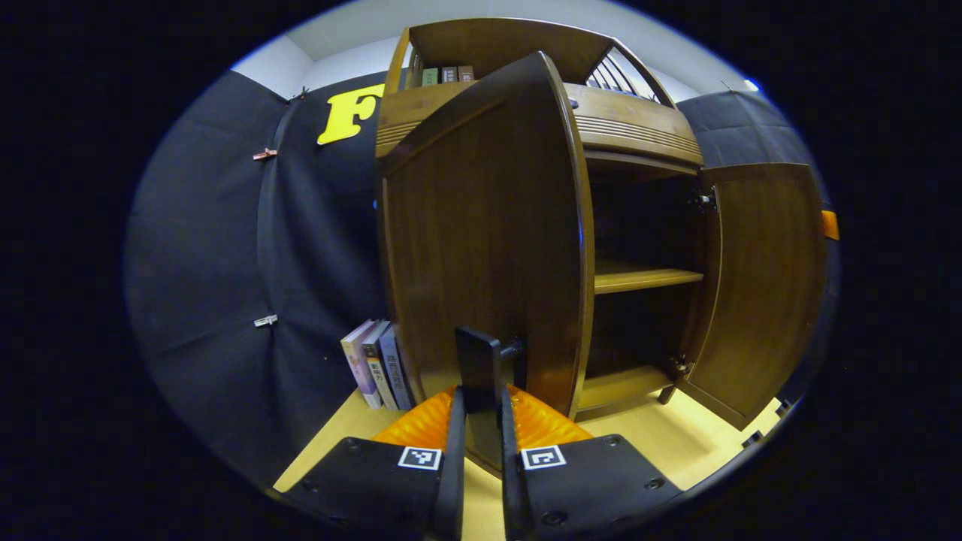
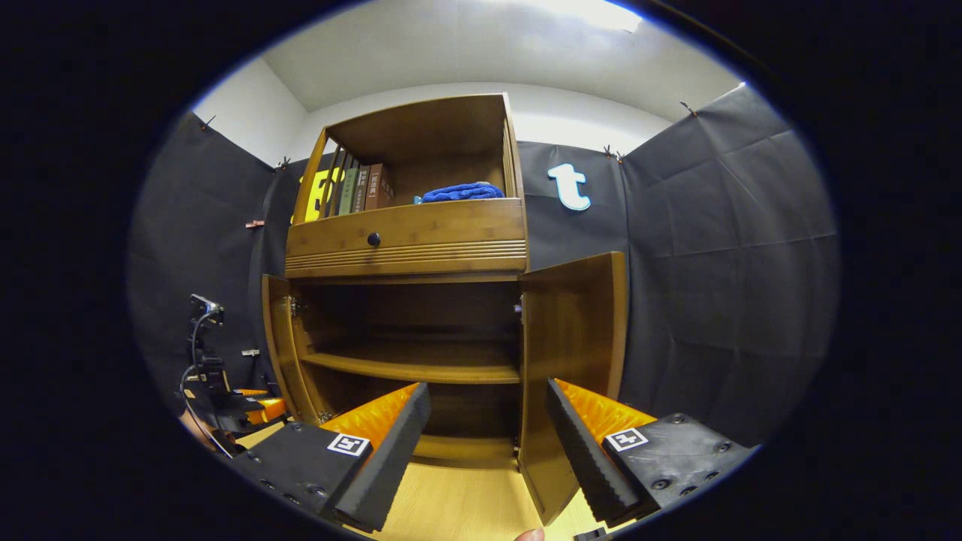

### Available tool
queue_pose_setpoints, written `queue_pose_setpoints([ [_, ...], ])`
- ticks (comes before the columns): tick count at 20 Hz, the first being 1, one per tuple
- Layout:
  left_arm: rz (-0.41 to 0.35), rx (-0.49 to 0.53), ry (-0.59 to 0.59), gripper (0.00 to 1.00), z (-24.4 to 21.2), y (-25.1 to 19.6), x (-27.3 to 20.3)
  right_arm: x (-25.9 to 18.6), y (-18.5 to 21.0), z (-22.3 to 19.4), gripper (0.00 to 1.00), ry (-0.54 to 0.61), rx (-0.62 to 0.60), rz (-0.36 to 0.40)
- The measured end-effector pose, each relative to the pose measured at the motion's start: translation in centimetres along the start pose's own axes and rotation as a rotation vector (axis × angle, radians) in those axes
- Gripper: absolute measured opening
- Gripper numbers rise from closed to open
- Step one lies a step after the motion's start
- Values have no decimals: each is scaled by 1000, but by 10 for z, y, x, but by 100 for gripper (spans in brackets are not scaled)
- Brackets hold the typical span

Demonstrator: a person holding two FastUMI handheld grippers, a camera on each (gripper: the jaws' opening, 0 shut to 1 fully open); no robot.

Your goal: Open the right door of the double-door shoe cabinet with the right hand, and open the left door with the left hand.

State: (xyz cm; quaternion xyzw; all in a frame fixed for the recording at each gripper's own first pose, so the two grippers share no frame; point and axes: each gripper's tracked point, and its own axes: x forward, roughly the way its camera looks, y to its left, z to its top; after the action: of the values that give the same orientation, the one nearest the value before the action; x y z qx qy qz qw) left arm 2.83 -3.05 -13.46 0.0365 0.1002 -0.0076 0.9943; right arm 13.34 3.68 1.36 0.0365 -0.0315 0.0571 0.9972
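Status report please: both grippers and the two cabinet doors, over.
Left gripper shut on left door edge, door swung wide. Right gripper open, holding nothing. Right door open. Nothing in the way.

The tall wooden double-door shoe cabinet (image 2: pixel 409 300) stands on the pale wooden floor (image 2: pixel 458 511) against the black cloth wall (image 2: pixel 714 285). Its wooden right door (image 2: pixel 571 361) stands swung out to the right of the opening, and its wooden left door (image 1: pixel 481 255) stands swung out at the left. Inside, a wooden shelf (image 2: pixel 413 367) runs across the middle. Above the doors sits a wooden drawer with a round dark knob (image 2: pixel 373 239). In the open top compartment, a row of upright books (image 2: pixel 364 188) stands at the left and a folded blue cloth (image 2: pixel 460 192) lies to their right. On the floor just left of the cabinet, three more upright books (image 1: pixel 376 364) lean beside it.
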Motion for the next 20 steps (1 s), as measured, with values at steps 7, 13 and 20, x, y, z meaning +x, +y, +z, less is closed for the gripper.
queue_pose_setpoints([
  [7, 29, 2, -7, 20, -7, 43, -20, 3, 30, -6, 98, 5, 20, 20],
  [13, 21, -14, -10, 17, -16, 75, -30, 2, 53, -15, 98, 14, 11, 36],
  [20, 27, -51, -26, 11, -21, 115, -38, 3, 74, -16, 98, 13, 2, 51],
])
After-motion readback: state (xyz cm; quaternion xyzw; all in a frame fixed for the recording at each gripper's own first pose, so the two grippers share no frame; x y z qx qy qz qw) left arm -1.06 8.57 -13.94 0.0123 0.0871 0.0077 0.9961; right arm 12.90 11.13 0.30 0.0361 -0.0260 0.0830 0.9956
